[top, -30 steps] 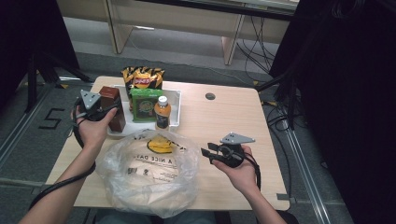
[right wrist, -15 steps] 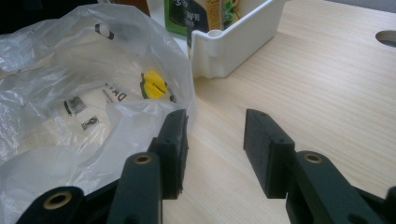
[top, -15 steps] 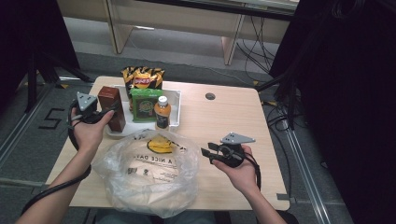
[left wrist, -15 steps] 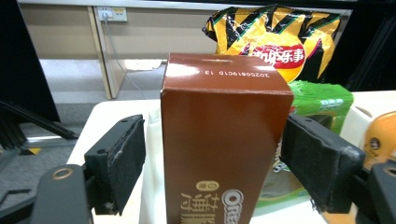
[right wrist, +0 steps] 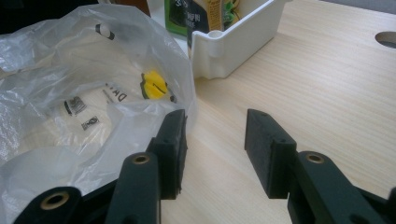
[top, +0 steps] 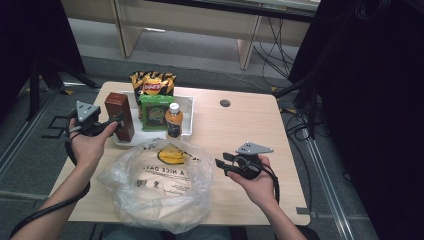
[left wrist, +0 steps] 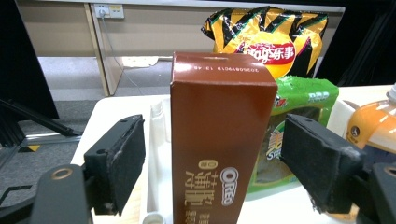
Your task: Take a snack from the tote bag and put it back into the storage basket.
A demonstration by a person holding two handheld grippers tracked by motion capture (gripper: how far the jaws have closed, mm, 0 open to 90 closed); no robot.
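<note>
A tall brown Oreo box [top: 120, 116] [left wrist: 219, 140] stands upright at the left end of the white tray [top: 186, 107]. My left gripper [top: 114, 123] [left wrist: 212, 168] is open, one pad on each side of the box, with a gap on both sides. A clear plastic bag [top: 157, 187] [right wrist: 70, 107] with a yellow print lies open at the table's front. My right gripper [top: 221, 166] [right wrist: 214, 142] hovers low over the table just right of the bag, open with nothing between its pads.
In the tray behind the box stand a yellow-black chip bag [top: 152, 85] [left wrist: 268, 39], a green snack pack [top: 156, 114] [left wrist: 299, 100] and an orange drink bottle [top: 173, 121] [left wrist: 373, 123]. A cable hole [top: 225, 103] sits in the wooden table [top: 240, 130].
My left gripper has drawn slightly left and back from the tray, its jaws staying around the brown box. The right gripper has stayed where it was.
</note>
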